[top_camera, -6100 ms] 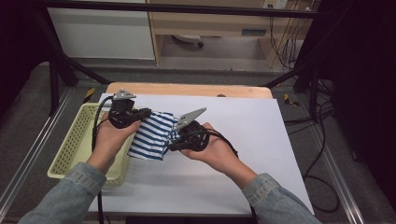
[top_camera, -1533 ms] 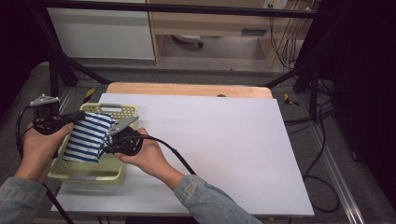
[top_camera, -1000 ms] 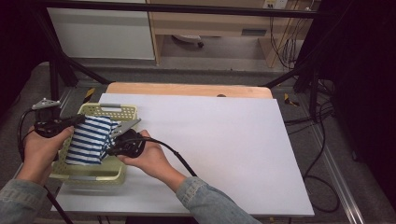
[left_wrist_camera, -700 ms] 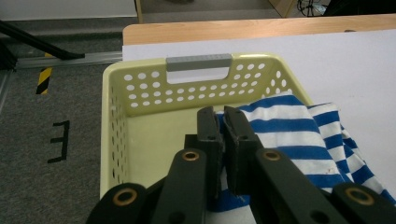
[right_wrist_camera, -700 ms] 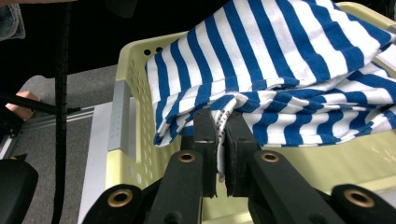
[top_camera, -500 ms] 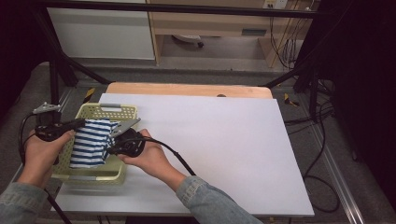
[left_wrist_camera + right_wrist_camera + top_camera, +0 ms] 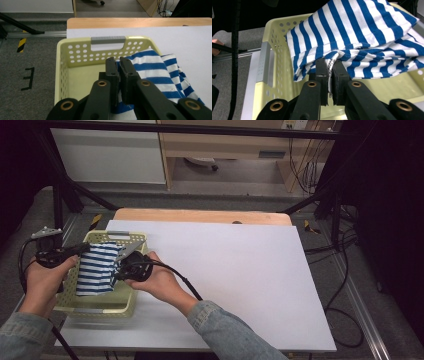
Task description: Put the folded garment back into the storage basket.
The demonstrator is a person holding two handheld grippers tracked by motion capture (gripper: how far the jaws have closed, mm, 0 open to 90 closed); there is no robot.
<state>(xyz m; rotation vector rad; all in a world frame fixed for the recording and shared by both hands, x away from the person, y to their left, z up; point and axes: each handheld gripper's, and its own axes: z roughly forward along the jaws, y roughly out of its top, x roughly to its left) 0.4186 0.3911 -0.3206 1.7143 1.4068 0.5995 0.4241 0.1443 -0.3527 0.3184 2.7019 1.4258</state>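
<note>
Tool (image 7: pixel 329 75) tips — buried in striped cloth (image 7: pixel 362 37)

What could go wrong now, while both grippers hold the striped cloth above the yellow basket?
1. The striped cloth hangs over the yellow basket, pinched only at its edges by the left gripper and right gripper; a thin edge may slip out.
2. One side of the cloth lies near the basket's rim, so on release it might drape over the rim instead of falling inside.

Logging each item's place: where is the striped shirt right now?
In the high view, the striped shirt hangs over the yellow basket at the table's left edge, pinched between the left tongs and right tongs.
</note>
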